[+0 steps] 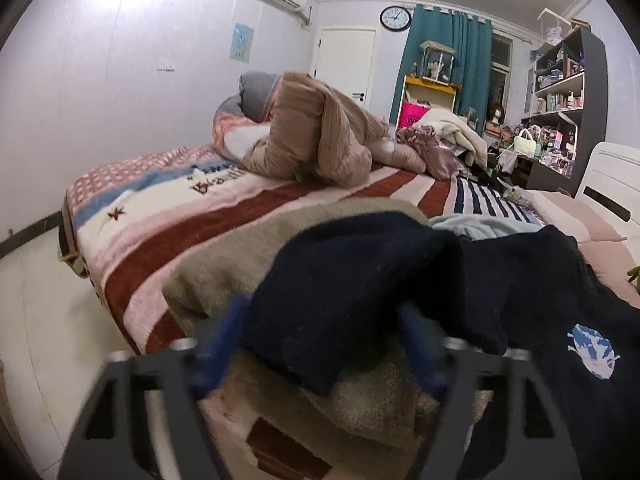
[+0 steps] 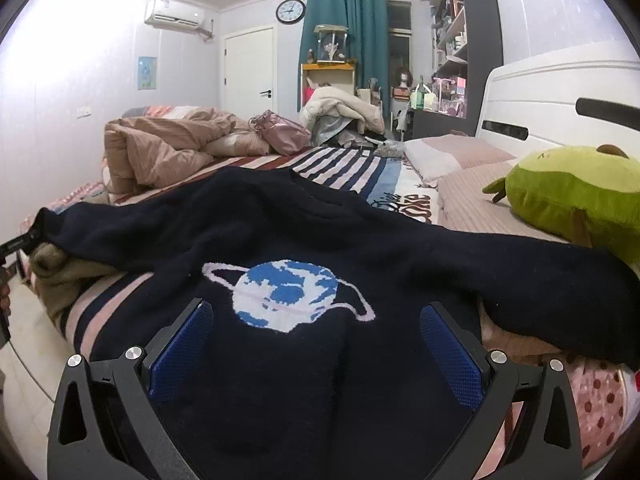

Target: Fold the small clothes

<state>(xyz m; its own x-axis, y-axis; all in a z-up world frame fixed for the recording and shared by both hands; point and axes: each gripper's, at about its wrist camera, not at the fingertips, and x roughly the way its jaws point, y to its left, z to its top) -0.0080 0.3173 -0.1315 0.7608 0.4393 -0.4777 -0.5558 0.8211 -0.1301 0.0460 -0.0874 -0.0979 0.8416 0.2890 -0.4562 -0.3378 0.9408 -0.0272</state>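
Observation:
A navy sweater [image 2: 304, 232] with a blue and white planet print [image 2: 286, 294] lies spread across the striped bed. Its left sleeve [image 1: 352, 292] lies on a beige towel-like cloth [image 1: 240, 252] at the bed's edge. My left gripper [image 1: 320, 340] is open, its blue fingers on either side of that sleeve's end. My right gripper [image 2: 320, 348] is open over the sweater's lower front, its blue pads [image 2: 184, 348] wide apart and the fabric bunched between them. The left gripper also shows at the far left of the right wrist view [image 2: 16, 244].
A green plush toy [image 2: 572, 196] and pink pillows [image 2: 460, 156] lie to the right by the white headboard [image 2: 560, 92]. A heaped brown duvet [image 1: 312, 140] and a pink bag [image 2: 280, 132] sit at the far end. The floor [image 1: 36, 320] drops off on the left.

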